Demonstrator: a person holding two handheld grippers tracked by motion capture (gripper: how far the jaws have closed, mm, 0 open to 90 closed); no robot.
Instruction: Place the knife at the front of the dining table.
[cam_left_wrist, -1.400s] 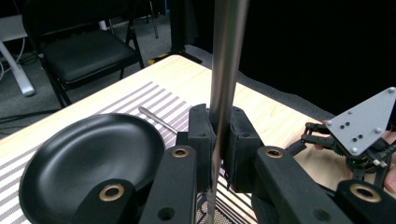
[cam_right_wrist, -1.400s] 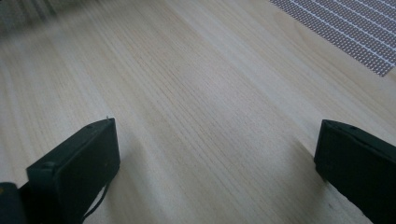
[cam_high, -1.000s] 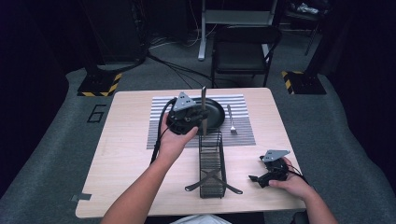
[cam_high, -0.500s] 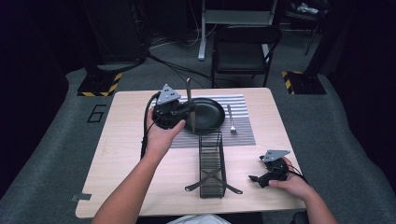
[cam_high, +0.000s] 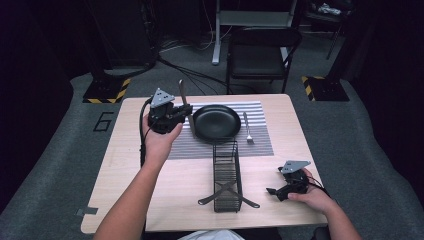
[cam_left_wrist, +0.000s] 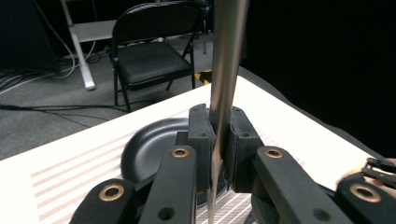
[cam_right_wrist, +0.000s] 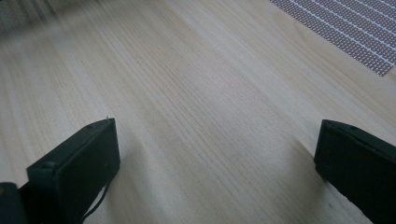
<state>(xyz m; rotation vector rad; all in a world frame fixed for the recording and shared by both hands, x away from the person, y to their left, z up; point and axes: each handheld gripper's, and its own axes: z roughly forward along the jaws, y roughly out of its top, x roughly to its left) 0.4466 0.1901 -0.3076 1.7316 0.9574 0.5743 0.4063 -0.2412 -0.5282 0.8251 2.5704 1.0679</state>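
Nearest you, your right gripper (cam_high: 278, 191) sits on the pale wood-grain table (cam_high: 125, 165) at the front right corner, same spot as a second ago, jaws spread wide with bare tabletop between them in the right gripper view (cam_right_wrist: 210, 154). Just left of it stands the black wire rack (cam_high: 226, 175), long and narrow, running front to back.

Further out, here's the change: your left gripper (cam_high: 184, 117) has slid left since a second ago, off the black plate (cam_high: 216, 122) and out to the plate's left edge, above the striped grey placemat (cam_high: 260, 140). Its jaws are clamped tight on a knife (cam_high: 183, 96), and the left gripper view shows the black pads pinching the flat, shiny steel blade (cam_left_wrist: 223, 84). The knife stands nearly upright, long axis vertical, one end rising well above the jaws, the other poking down below them.

The plate is round, matte and shallow. A metal fork (cam_high: 247, 127) lies on the mat just right of it, lengthwise front to back. Beyond the table stands a dark folding chair (cam_high: 260, 50).
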